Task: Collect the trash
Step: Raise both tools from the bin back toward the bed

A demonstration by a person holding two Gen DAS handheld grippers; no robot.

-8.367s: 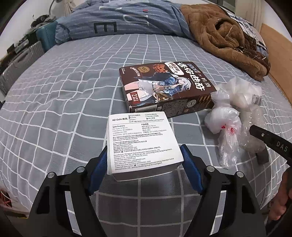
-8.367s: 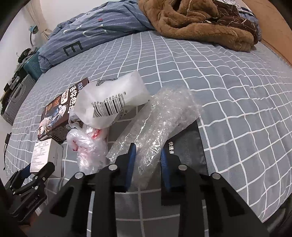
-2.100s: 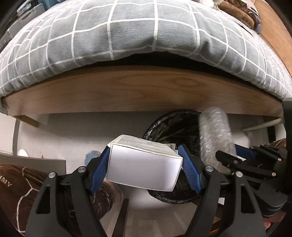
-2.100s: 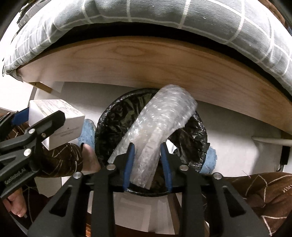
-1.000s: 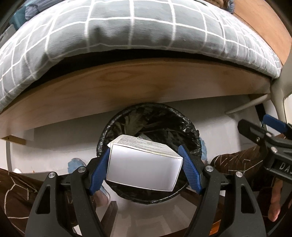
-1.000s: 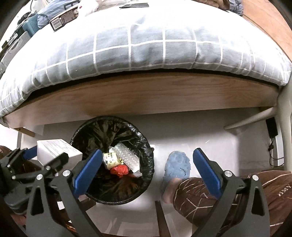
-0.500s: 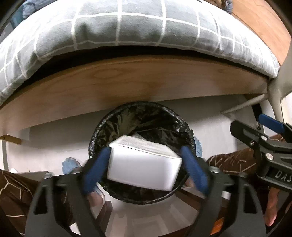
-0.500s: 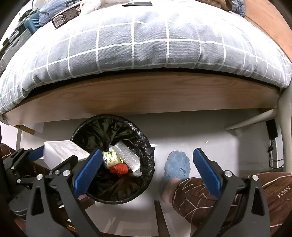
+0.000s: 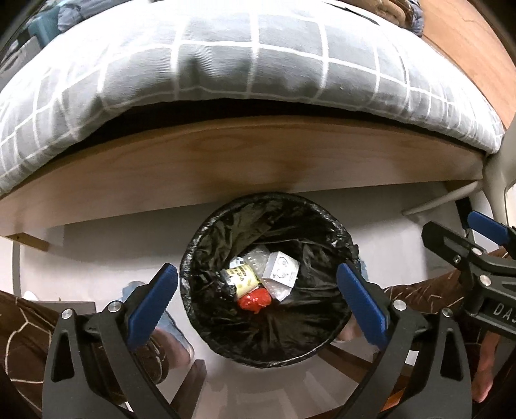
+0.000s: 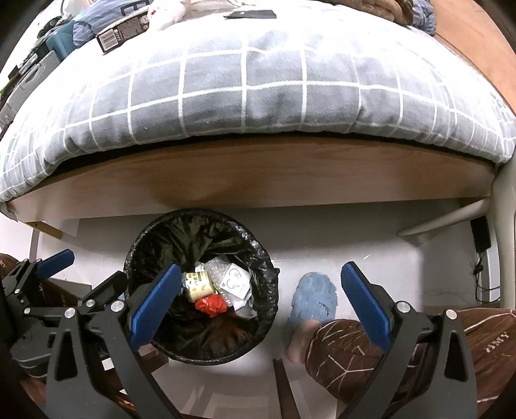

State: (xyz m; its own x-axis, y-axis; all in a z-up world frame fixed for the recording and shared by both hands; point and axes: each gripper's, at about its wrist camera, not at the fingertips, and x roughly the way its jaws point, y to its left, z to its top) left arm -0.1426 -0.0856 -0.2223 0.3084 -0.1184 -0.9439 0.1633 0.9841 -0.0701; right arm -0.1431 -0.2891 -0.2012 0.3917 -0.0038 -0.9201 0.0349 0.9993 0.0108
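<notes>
A round bin with a black liner (image 9: 329, 222) stands on the floor below the bed edge; it also shows in the right wrist view (image 10: 161, 225). Inside lie the white box (image 9: 281, 268), bubble wrap (image 9: 254, 256), a yellow-labelled item (image 9: 242, 279) and red trash (image 9: 254, 299). My left gripper (image 9: 258, 301) is open and empty right above the bin. My right gripper (image 10: 259, 298) is open and empty, over the bin's right rim. On the bed in the right wrist view lie the brown snack box (image 10: 124, 34) and white plastic bags (image 10: 167, 13).
The grey checked bed (image 10: 258, 83) on a wooden frame (image 10: 258, 177) overhangs the bin. A blue slipper on a foot (image 10: 314, 298) is right of the bin, with the person's brown-trousered legs (image 10: 403, 361) on both sides. A cable and plug (image 10: 482, 238) are at the right.
My left gripper has opened and the white box has dropped into the bin. The right gripper let go of the bubble wrap earlier and stays open.
</notes>
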